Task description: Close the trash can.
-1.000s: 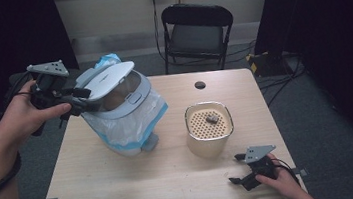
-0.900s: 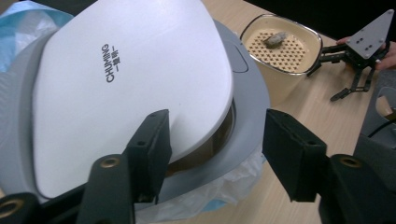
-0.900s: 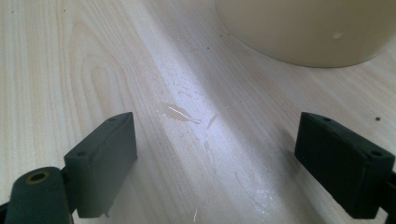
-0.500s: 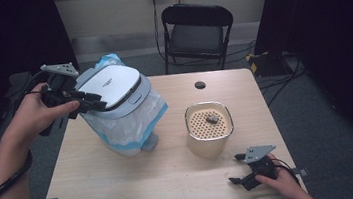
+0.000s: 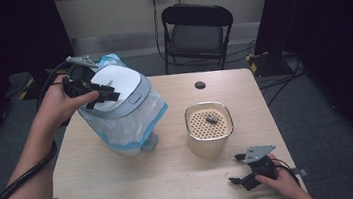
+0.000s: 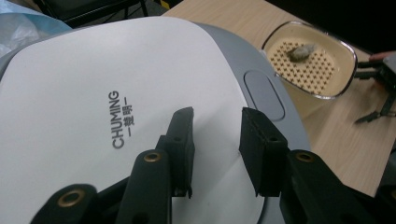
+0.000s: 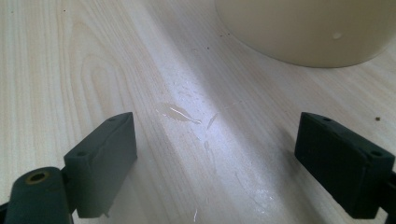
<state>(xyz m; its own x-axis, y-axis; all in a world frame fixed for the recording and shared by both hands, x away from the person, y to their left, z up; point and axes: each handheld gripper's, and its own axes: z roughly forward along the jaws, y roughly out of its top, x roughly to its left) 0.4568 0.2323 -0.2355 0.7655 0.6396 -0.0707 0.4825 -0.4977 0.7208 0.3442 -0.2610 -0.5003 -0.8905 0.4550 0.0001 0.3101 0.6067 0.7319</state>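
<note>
A bin with a white, grey-rimmed lid [image 5: 120,83] marked CHUMING [image 6: 70,84] stands at the table's left, lined with a blue-and-white plastic bag [image 5: 127,127]. The lid lies down on the bin. My left gripper [image 5: 107,94] hovers just over the lid's top [image 6: 215,116], its jaws drawn close together with nothing between them. A cream container [image 5: 210,136] with a perforated insert stands at centre right, a small dark lump [image 5: 212,119] on the insert. My right gripper [image 5: 234,169] rests low at the front right, open wide over bare wood [image 7: 219,140], the container's wall [image 7: 317,28] just ahead.
A small black round object [image 5: 200,84] lies near the table's [image 5: 124,186] far edge. A black folding chair [image 5: 197,31] stands behind the table. A few wet streaks [image 7: 180,114] mark the wood between the right gripper's jaws.
The bin's lid has come down from raised to flat on the bin. My left gripper has moved right and slightly down, onto the lid's top. The right gripper has stayed put.
</note>
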